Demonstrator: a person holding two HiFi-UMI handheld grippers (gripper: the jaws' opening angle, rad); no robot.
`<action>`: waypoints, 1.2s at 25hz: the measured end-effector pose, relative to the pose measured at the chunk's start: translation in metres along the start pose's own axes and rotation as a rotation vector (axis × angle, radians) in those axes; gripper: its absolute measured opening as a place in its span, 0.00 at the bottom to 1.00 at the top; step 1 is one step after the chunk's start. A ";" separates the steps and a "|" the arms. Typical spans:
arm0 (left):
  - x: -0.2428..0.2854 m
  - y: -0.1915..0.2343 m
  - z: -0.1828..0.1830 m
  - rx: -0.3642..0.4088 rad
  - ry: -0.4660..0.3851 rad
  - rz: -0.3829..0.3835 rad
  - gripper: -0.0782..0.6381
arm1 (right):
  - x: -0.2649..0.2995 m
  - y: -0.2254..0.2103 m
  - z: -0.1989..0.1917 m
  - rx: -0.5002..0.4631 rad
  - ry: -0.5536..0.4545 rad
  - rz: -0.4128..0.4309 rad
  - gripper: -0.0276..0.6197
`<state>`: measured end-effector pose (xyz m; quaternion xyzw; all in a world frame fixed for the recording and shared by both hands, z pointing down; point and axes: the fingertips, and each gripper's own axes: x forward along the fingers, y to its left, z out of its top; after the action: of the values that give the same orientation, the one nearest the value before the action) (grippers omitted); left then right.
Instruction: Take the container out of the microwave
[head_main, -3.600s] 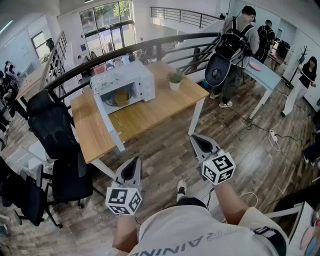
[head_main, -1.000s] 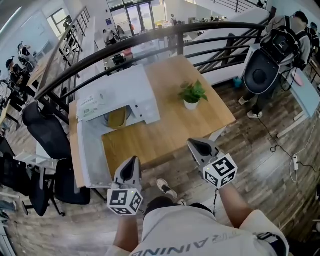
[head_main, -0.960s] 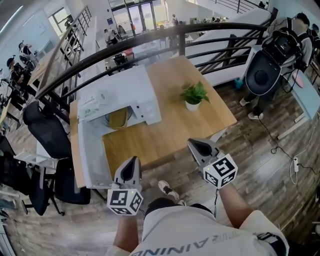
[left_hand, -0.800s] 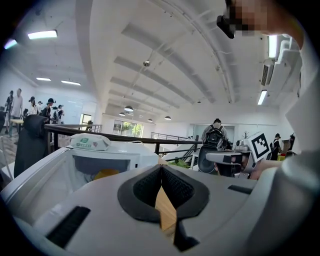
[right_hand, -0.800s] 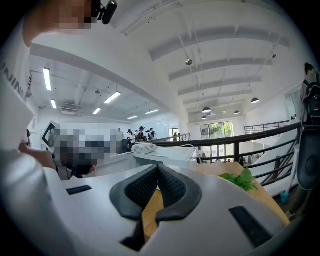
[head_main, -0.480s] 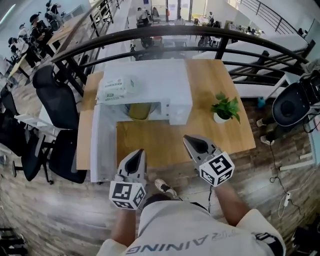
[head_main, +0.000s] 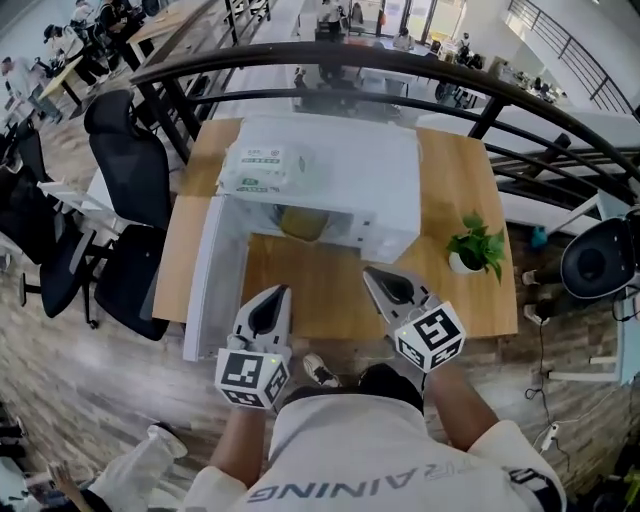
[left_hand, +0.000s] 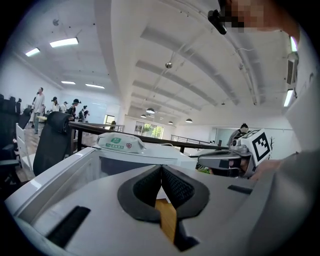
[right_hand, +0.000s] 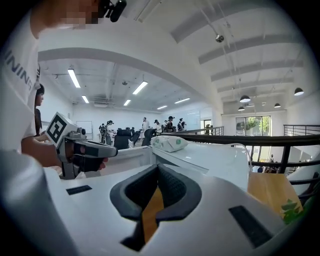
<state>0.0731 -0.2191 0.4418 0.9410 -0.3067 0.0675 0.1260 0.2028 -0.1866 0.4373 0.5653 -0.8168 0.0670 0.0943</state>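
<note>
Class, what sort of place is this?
Likely an open-plan office, on an upper floor: black office chairs beside a wooden table, with a curved railing overlooking more floor beyond.

One of nearly everything, two of the hand-held tools.

Two grippers, the left gripper (head_main: 278, 295) and the right gripper (head_main: 372, 275), with two marker cubes (head_main: 251, 377) (head_main: 430, 338), one on each. Ahead of both: one wooden table (head_main: 300, 295), one white microwave (head_main: 340, 165), one container (head_main: 302, 222) inside it and one green-and-white packet (head_main: 265, 168) on its top. Ahead of the left gripper, one open microwave door (head_main: 213, 275). Right of the right gripper, one potted plant (head_main: 478, 248). Beyond the microwave, one black railing (head_main: 420, 72). Left of the left gripper, at least two black office chairs (head_main: 128, 150); any others there are too crowded to count.
</note>
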 end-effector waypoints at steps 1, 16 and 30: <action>-0.001 0.003 0.000 -0.004 -0.002 0.014 0.15 | 0.005 0.001 0.001 0.000 0.003 0.014 0.08; -0.027 0.039 0.010 -0.075 -0.060 0.253 0.15 | 0.092 0.007 0.002 -0.006 0.101 0.254 0.08; -0.046 0.044 -0.001 -0.119 -0.070 0.288 0.15 | 0.173 0.014 -0.082 -0.222 0.426 0.212 0.08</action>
<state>0.0102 -0.2273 0.4421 0.8799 -0.4463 0.0339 0.1597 0.1365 -0.3214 0.5572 0.4358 -0.8355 0.1041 0.3181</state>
